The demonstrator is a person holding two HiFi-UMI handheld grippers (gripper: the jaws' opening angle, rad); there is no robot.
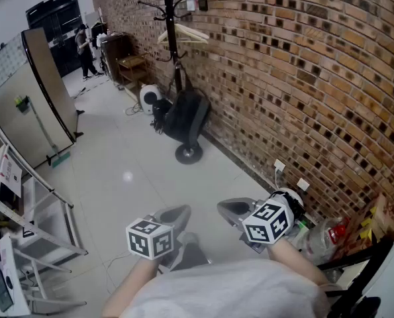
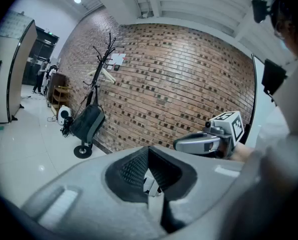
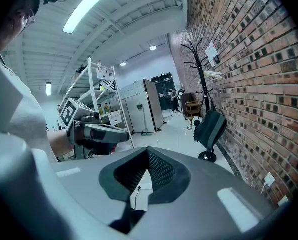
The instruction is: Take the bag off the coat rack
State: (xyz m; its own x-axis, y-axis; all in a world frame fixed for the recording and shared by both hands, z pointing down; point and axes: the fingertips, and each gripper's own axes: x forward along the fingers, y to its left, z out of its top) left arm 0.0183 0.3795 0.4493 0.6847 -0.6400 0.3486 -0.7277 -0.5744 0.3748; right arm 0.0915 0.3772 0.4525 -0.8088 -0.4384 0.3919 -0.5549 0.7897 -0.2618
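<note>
Grey left claw (image 1: 175, 216): jaws closed tight, pads meeting, nothing between them; marker cube (image 1: 150, 238) at its rear; held low over the floor (image 1: 117, 171), pointing forward.
Grey right claw (image 1: 231, 208): just beside the left claw on its right, not touching it; jaws likewise drawn together and empty; second marker cube (image 1: 268, 222) at its rear.
Bag (image 1: 185, 116): dark, with a lighter grey panel down one side; hanging low on the coat rack (image 1: 171, 18), its bottom just above the rack's round base; well ahead of both claws and out of contact with either.
Coat rack: black upright pole with curved prongs, standing close against the brick wall (image 1: 302, 78); in the same place ahead of the claws as the bag.
Hanger (image 1: 183, 34): pale, on an upper prong, above the bag.
Brick wall: runs along the right of the right claw and on past the coat rack.
White round device (image 1: 148, 99): on the floor just left of the bag as seen from the claws; possibly a small fan or heater, too small to tell.
Person (image 1: 85, 50): standing far beyond the coat rack, at the back of the room.
Floor: pale glossy tiles, lying between the claws and the coat rack.
</note>
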